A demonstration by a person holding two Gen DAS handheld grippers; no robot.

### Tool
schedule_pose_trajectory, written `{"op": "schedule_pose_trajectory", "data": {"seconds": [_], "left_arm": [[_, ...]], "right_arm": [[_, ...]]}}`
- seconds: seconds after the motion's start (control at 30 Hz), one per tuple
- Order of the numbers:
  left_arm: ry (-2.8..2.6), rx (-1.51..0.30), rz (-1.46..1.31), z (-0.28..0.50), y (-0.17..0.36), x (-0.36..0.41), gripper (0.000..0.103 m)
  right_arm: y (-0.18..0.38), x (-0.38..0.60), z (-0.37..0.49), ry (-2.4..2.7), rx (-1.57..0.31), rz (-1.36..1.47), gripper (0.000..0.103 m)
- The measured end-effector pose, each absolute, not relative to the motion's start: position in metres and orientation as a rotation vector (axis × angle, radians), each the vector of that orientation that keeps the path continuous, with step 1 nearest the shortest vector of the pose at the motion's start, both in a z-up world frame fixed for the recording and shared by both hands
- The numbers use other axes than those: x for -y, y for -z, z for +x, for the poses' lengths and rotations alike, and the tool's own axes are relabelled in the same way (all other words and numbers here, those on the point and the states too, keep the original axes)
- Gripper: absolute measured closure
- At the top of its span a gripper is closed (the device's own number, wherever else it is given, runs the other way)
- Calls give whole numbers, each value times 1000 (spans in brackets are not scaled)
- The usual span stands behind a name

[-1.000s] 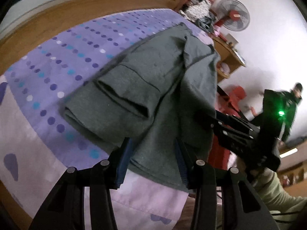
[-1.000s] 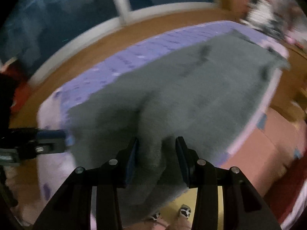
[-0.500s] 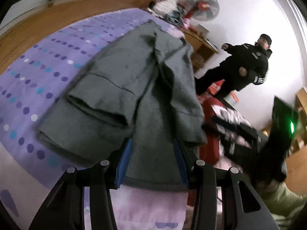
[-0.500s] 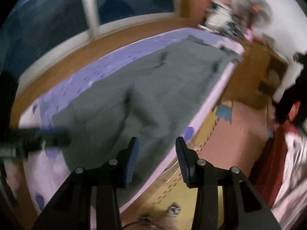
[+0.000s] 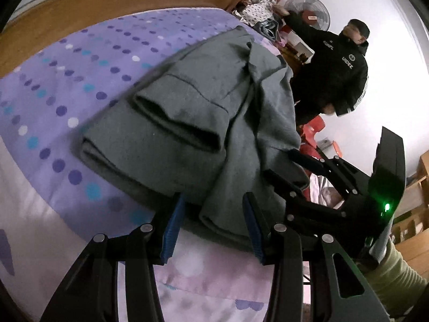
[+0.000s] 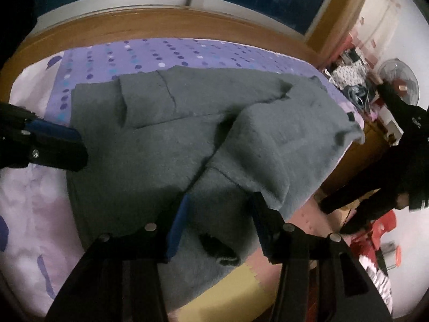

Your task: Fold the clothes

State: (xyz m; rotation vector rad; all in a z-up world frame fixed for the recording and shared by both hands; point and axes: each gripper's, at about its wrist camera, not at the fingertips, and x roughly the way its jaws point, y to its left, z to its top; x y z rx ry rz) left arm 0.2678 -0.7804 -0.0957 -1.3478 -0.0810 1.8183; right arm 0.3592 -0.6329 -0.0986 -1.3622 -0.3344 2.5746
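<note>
**Both sleeves turned in, long folds not yet made**

Left wrist view: your grey garment [image 5: 203, 112] lies on the dotted purple bedsheet [image 5: 80, 75], running from the near edge of the bed to the far end. One sleeve [image 5: 174, 118] is already folded in over the body, its cuff opening facing you. The near hem bunches into a thick ridge that runs between the fingers of your left gripper [image 5: 211, 222]. The jaws stand partly apart with gaps on either side of that ridge, so I judge you are not clamping it. The gripper points steeply down at the hem by the bed edge. Your right gripper [image 5: 292, 171] sits just beside it on the garment's right margin. A bystander in a black jacket [image 5: 335, 72] stands beyond the bed.

Right wrist view: the garment [image 6: 166, 145] spreads wide across the bed, and the right sleeve [image 6: 268, 145] is laid inward too, though loosely and rumpled. Your right gripper [image 6: 218, 222] is opening; cloth lies under and between its fingers, but the pads do not press it. It tilts down over the hem hanging off the bed. The crosswise folds of the body look left to do.
</note>
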Motion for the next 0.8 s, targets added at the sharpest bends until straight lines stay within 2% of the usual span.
{"op": "schedule_pose_trajectory", "data": {"seconds": [0.03,0.07,0.13,0.23,0.4,0.47,0.53,0.63,0.7,0.73,0.8], "left_arm": [[-1817,83,-1345,268,95,781,58],[-1816,85,-1340,269,95,782,58],[-1814,86,-1327,270,93,783,58],[-1831,77,-1314,269,89,785,58],[-1860,81,-1299,263,82,792,58],[-1869,80,-1290,263,80,794,58],[-1873,80,-1282,263,79,795,58],[-1871,71,-1279,265,80,793,58],[-1860,55,-1281,267,81,790,58],[-1854,46,-1281,268,81,789,58],[-1839,29,-1272,272,80,783,58]], "right_arm": [[98,631,355,-2567,301,-1383,66],[98,629,351,-2555,277,-1404,88],[96,632,343,-2512,260,-1430,93],[72,636,332,-2545,100,-1397,95],[-5,626,352,-2749,-459,-1026,95],[-11,612,373,-2741,-712,-912,95],[7,601,391,-2679,-862,-924,93],[61,594,403,-2539,-856,-1176,91],[93,588,413,-2450,-993,-1312,91],[101,585,419,-2426,-1049,-1339,93],[92,583,428,-2439,-1041,-1301,92]]}}
